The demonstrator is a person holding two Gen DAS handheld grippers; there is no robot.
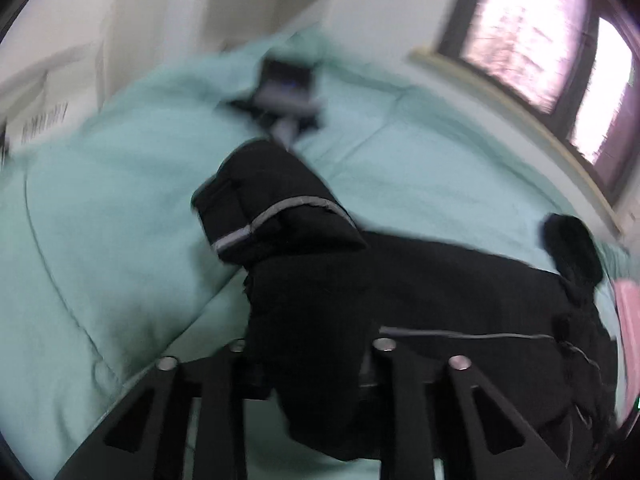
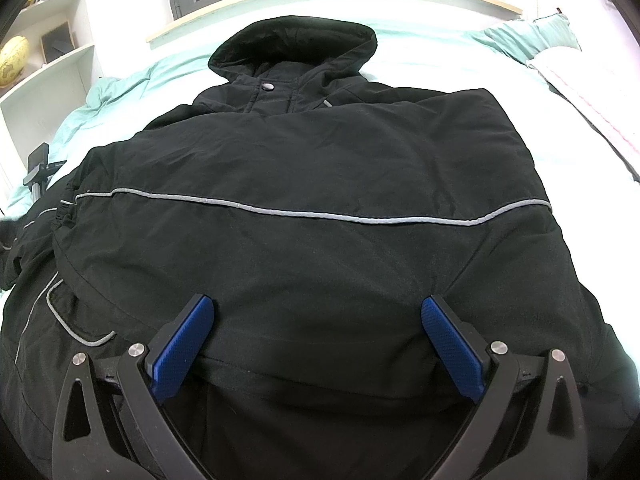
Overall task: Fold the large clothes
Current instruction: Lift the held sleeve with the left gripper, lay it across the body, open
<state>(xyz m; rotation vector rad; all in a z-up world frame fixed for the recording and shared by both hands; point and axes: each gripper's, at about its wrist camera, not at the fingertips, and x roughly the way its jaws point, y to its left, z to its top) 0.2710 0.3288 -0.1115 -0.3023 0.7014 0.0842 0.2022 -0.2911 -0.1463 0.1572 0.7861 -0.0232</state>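
Left wrist view, blurred: left tongs point(image 1: 308, 354) at bottom centre clenched on a sleeve point(image 1: 280, 208) of the black jacket point(image 1: 460, 280), lifted over the green bed point(image 1: 100, 220). Right wrist view only: whole jacket point(image 2: 304, 184) spread flat, hood point(image 2: 296, 46) at top, right tongs point(image 2: 316, 314) spread wide, grasping nothing, at the hem.
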